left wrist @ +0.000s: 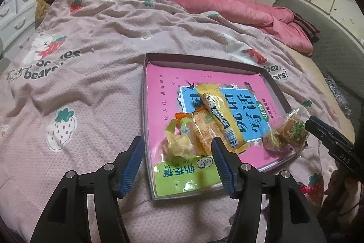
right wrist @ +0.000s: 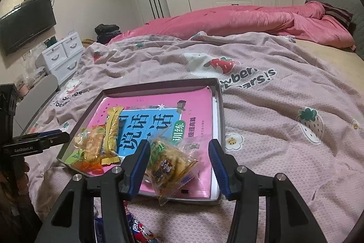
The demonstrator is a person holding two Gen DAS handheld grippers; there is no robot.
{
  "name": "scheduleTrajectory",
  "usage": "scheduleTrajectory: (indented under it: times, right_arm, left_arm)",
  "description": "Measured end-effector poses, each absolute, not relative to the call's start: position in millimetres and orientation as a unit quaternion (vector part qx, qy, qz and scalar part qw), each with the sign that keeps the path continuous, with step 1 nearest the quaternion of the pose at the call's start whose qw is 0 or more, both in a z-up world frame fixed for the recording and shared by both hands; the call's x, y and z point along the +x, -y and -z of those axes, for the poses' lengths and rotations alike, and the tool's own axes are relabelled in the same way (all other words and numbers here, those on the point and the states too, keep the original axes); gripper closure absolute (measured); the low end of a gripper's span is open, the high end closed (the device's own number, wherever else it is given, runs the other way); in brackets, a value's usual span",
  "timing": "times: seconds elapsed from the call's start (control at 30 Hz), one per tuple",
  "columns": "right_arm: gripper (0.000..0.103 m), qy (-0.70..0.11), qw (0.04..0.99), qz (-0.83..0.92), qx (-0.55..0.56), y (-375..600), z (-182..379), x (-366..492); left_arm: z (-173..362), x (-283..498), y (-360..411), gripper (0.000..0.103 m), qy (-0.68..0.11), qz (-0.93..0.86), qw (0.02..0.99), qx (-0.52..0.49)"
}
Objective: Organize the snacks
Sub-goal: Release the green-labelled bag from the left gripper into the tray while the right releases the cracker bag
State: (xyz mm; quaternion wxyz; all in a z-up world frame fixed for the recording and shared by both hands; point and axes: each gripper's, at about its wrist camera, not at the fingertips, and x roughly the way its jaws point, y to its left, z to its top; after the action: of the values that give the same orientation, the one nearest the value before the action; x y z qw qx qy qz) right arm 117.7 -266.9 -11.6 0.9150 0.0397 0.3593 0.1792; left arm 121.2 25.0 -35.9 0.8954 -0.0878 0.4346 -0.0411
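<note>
snacks gathering in the box on the bed

left gripper [left wrist: 178, 165] jaws stand apart over the green milk packet [left wrist: 184, 177] at the box's near corner, holding nothing; right gripper [right wrist: 179, 165] jaws are apart around the clear biscuit bag [right wrist: 170, 165], not pressing it. box [right wrist: 218, 92] lies mid-bed with a yellow bar [right wrist: 111, 136] inside. best to lift both clear slowly, so no wrapper snags.

Left gripper [left wrist: 178, 164]: black plastic arms, ribbed blue pads, silver screw heads. Right gripper [right wrist: 179, 166]: same build; "GenRobot.AI" lettering on black side, nine o'clock.
</note>
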Motion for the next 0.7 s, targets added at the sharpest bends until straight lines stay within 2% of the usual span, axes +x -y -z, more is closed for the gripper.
scheduleTrajectory:
  times: [0.3, 0.43, 0.7]
  right_arm:
    - [0.047, -0.349, 0.917, -0.187, 0.038, 265.0, 2.7, 106.4]
    - [0.046, -0.346, 0.917, -0.192, 0.039, 264.0, -1.0, 99.3]
    - [0.045, -0.344, 0.916, -0.204, 0.03, 256.8, -6.6, 86.0]
  left_arm:
    - [26.2, 110.9, -23.8, 0.036, -0.427, 0.041, 0.9, -0.082]
    - [22.3, 105.1, -21.9, 0.031, -0.424, 0.043, 0.901, -0.079]
    - [17.1, 95.8, -17.9, 0.03, -0.424, 0.051, 0.901, -0.07]
